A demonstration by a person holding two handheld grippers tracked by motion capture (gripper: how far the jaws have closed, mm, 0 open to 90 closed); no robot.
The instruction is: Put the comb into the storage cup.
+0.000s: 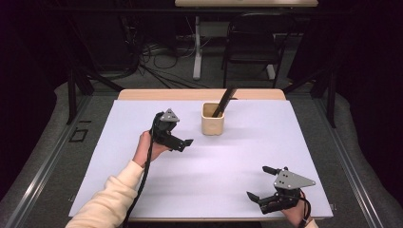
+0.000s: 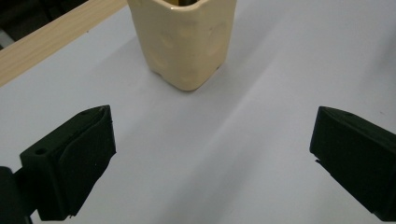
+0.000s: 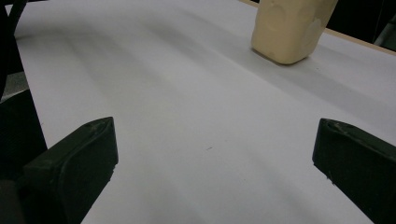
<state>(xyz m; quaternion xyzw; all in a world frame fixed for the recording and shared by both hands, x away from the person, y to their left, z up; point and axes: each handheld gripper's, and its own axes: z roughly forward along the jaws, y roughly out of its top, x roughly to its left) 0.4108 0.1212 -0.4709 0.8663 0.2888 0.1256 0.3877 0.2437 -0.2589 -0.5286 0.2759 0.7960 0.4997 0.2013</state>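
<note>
High view: left gripper [image 1: 186,142] near cup [image 1: 212,119] — fingers spread.

A cream, square-sided cup [image 1: 212,121] with rounded corners stands upright on the white sheet toward the table's far edge. A flat black stick [image 1: 223,102] rests inside it, leaning up toward the far right.

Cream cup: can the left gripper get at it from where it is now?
Probably yes. The left gripper is open and points at the cream cup, with bare white table cover between them. The dark stick leans out the far side, clear of that approach.
</note>
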